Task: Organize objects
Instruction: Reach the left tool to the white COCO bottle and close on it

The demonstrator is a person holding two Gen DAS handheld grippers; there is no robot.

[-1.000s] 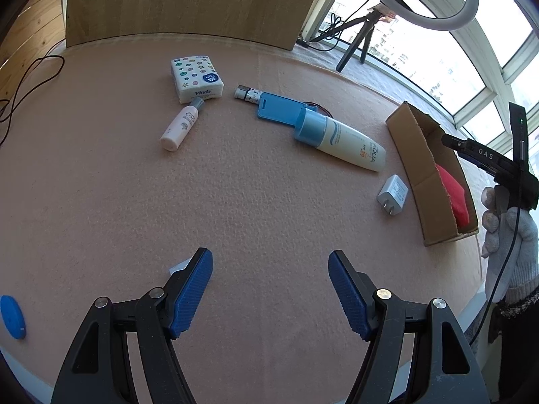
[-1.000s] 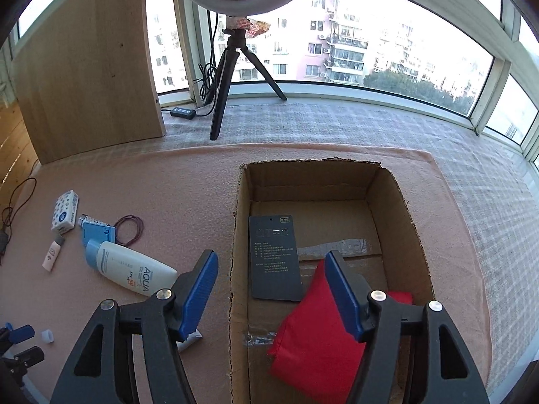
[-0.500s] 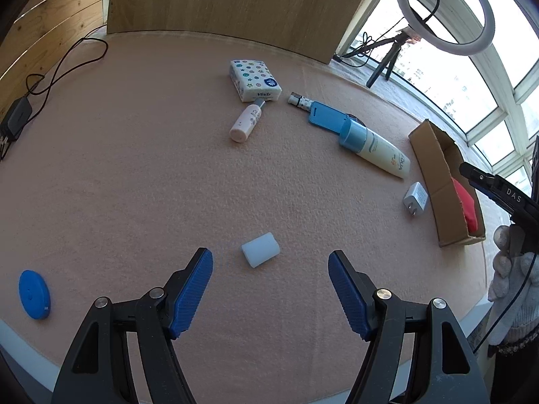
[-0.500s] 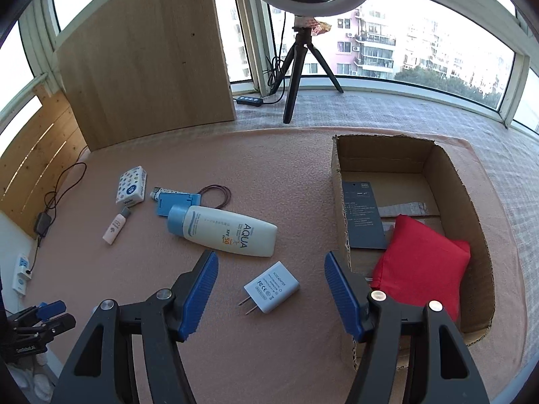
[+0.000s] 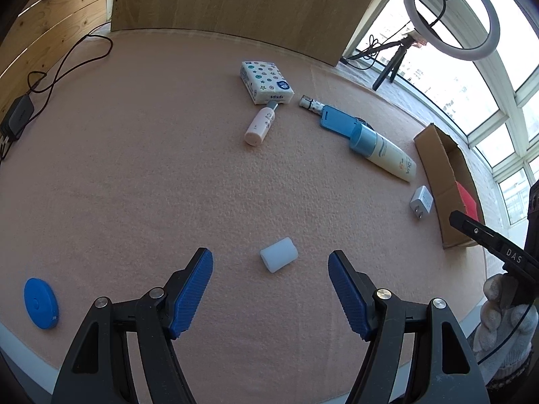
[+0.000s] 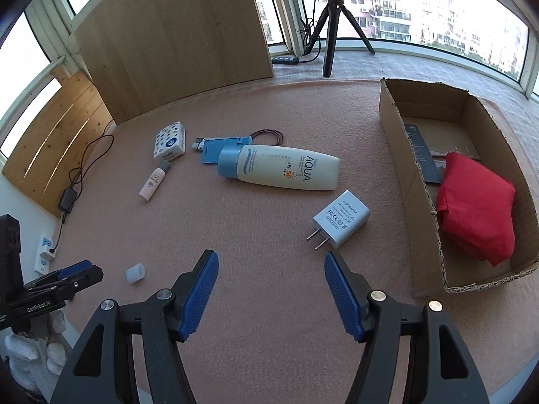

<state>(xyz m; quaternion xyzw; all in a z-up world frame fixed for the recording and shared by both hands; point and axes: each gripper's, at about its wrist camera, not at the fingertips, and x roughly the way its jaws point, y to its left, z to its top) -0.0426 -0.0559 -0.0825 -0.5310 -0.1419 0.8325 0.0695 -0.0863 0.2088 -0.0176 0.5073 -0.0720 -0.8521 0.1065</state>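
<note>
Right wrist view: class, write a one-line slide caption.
Open right gripper above pink mat, facing white charger; cardboard box holds red pouch.

1. One open brown cardboard box (image 6: 417, 181).
2. One red cloth bundle (image 6: 476, 212).
3. One cream sunscreen bottle with a blue cap (image 6: 283, 171).
4. One white plug adapter (image 6: 340, 219).
5. One patterned tissue pack (image 5: 266, 81).
6. One small pink bottle (image 5: 260, 126).
7. One white cylindrical cap (image 5: 279, 255).
8. One blue round disc (image 5: 41, 298).
</note>
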